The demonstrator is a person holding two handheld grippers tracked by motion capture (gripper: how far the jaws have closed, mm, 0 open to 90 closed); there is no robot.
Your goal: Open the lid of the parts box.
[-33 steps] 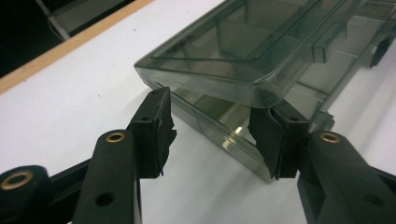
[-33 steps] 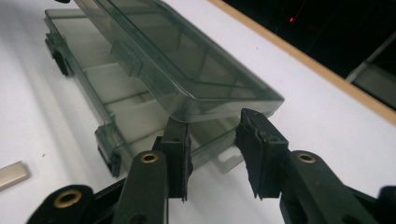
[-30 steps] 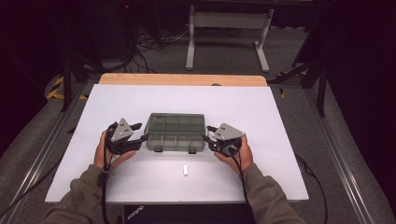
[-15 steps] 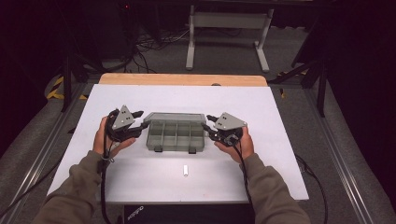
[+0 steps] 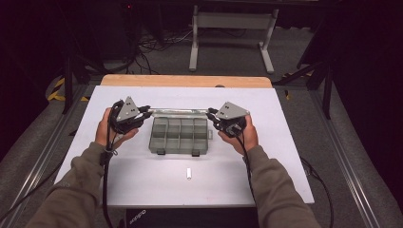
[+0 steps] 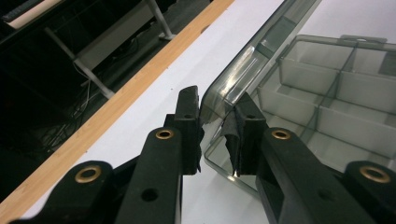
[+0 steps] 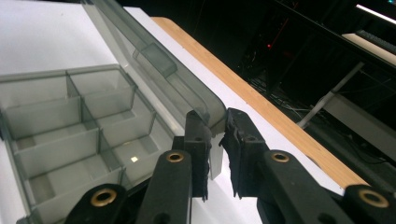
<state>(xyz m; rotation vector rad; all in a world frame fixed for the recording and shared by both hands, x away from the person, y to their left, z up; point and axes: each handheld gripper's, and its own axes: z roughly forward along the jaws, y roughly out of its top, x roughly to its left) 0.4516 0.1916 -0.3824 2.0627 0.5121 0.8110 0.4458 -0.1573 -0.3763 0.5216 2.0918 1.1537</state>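
Observation:
A smoky clear compartment box lies on the white table top, its several compartments bare. Its hinged lid stands raised along the far side. My left gripper is shut on the lid's left corner and my right gripper on its right corner. Both pairs of jaws have just been closing with the lid between them. In the left gripper view the jaws pinch the lid's rounded corner above the box. In the right gripper view the jaws clamp the lid's other corner.
A small white cylinder lies on the table in front of the box. A wooden strip runs along the table's far edge, with a white stand and cables on the floor beyond.
Both hands have risen and moved away from me, swinging the lid up from the box. The compartments now lie uncovered.

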